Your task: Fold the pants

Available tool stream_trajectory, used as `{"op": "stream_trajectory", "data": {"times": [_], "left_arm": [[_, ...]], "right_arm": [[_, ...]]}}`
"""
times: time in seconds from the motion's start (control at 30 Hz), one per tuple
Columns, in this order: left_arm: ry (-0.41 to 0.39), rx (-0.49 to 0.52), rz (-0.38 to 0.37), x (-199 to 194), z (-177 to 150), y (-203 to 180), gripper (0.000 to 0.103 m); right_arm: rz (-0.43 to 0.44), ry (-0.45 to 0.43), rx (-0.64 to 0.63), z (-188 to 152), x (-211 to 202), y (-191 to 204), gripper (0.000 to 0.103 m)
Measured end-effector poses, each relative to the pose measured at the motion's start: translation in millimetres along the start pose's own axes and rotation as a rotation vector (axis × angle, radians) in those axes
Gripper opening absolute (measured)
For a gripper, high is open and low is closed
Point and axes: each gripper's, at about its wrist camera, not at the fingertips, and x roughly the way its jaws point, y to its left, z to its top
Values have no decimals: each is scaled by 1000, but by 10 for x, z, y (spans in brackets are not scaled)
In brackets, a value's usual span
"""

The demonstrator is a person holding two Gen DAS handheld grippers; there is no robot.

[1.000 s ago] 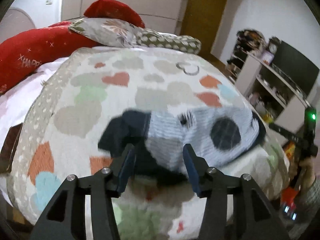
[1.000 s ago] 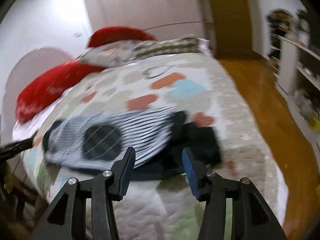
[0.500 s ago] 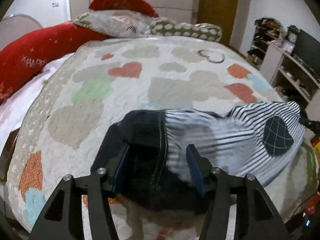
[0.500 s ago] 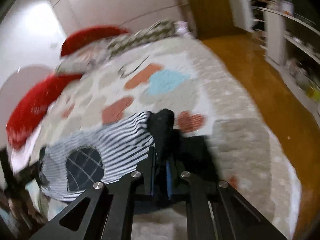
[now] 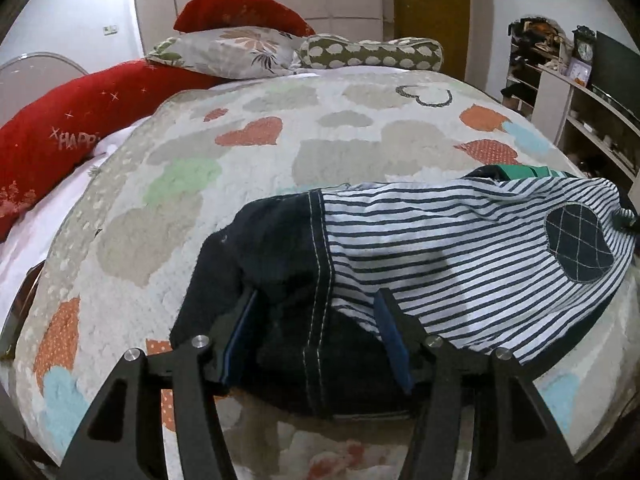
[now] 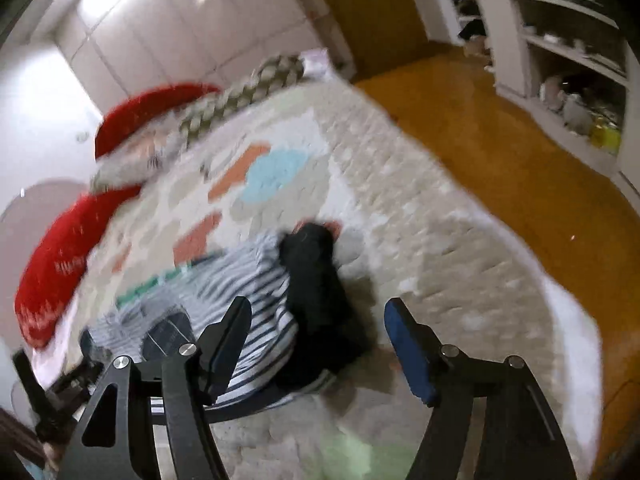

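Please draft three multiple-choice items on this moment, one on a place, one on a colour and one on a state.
1. Where do the navy-and-white striped cotton pants lie?
A. on the heart-patterned fleece blanket
B. on the floor
C. on a chair

2. What colour is the quilted oval patch on the pants?
A. red
B. dark navy
C. yellow

3. How do the right tongs stand?
A. shut on the pants
B. open, holding nothing
C. out of view

Answers: 1 A, the pants rest flat on the blanket on the bed; 2 B, the patch is dark with pale crossed stitching; 3 B, the two fingers stand wide apart over the dark cuff. The left tongs are also open.
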Motion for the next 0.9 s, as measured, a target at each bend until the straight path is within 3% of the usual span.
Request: {"op": "stream_trajectory", "data": {"times": [0.03, 0.07, 0.1, 0.2, 0.27, 0.33, 0.37, 0.43, 0.5, 0.63, 0.73, 0.8, 0.9], "left_arm": [[-1, -3, 7, 1, -1, -3, 58], [1, -5, 11, -4, 1, -11, 58], [4, -6, 12, -2, 9, -9, 58], [2, -14, 7, 11, 29, -10, 60], [-13, -7, 25, 24, 8, -38, 62], [-16, 20, 46, 13, -3, -76, 62], [-1, 32, 40, -15, 14, -73, 62], [11, 14, -14, -142, 59, -9, 62], [-12, -29, -52, -340, 99, 84, 62], [-36, -122, -132, -541, 177, 157, 65], [-2, -132, -189, -426, 210, 47, 65], [30, -108, -177, -285, 185, -59, 65], [100, -95, -139, -77, 49, -150, 65]], "right_arm": [[1, 33, -5, -23, 90, 31, 50], [5, 57, -10, -23, 158, 76, 25], [26, 55, 1, -2, 144, 87, 20], [49, 10, 56, 74, -5, 14, 17], [33, 18, 66, 47, -11, -29, 18], [-21, 55, 40, -6, 88, -31, 26], [-25, 48, 18, -38, 98, -24, 27], [-29, 20, 23, -44, -12, -24, 40], [-50, -55, 42, -25, -255, -25, 53], [-121, -199, 6, 50, -670, 97, 53], [8, -193, -26, 127, -732, 372, 53], [156, -113, -57, 126, -573, 678, 51], [304, 17, -79, 75, -201, 1102, 51]]}}
